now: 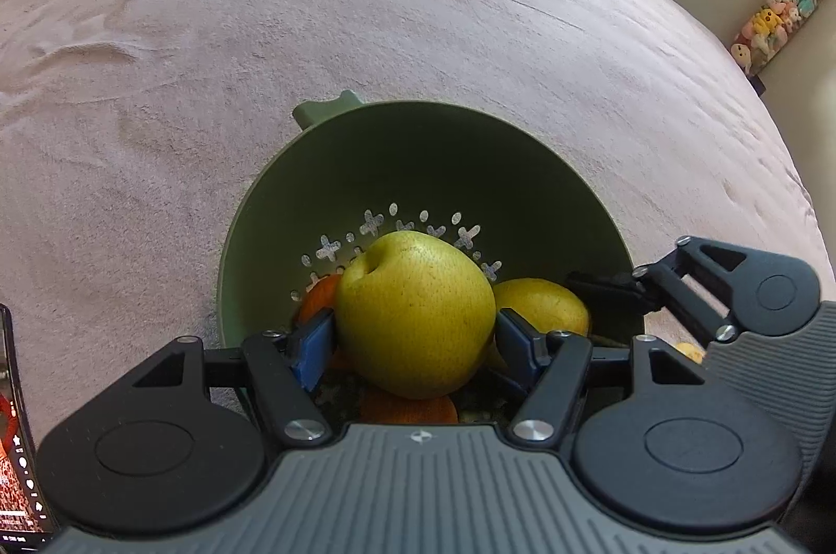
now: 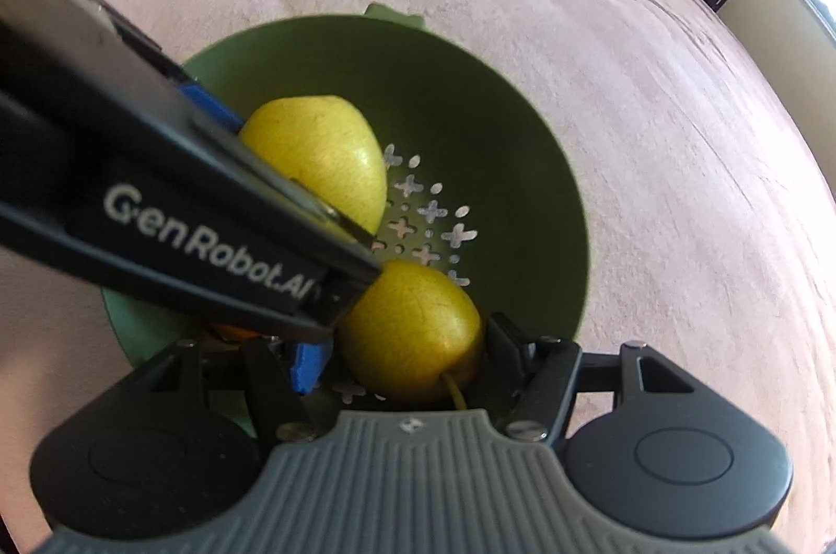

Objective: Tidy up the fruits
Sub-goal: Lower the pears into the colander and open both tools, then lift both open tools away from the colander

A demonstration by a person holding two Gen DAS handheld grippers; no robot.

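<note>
Pink bedspread (image 1: 366,5), both grippers tilted down into colander (image 1: 418,146), jaws pinching pears.

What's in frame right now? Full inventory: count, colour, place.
colander: 1, green, perforated floor, on the blanket, handle tab on its far rim
pears: 2, yellow-green, inside the colander; one between each gripper's fingers
oranges: at least 2 pieces of orange fruit, mostly hidden under and behind the pears
blanket: 1, pinkish, covers the whole surface
phone: 1, screen lit, left edge of left wrist view
plush toys: a stack, mixed colours, far right by the wall
left gripper: black, blue pads, astride the larger pear
right gripper: black, blue pad, astride the smaller pear
</note>
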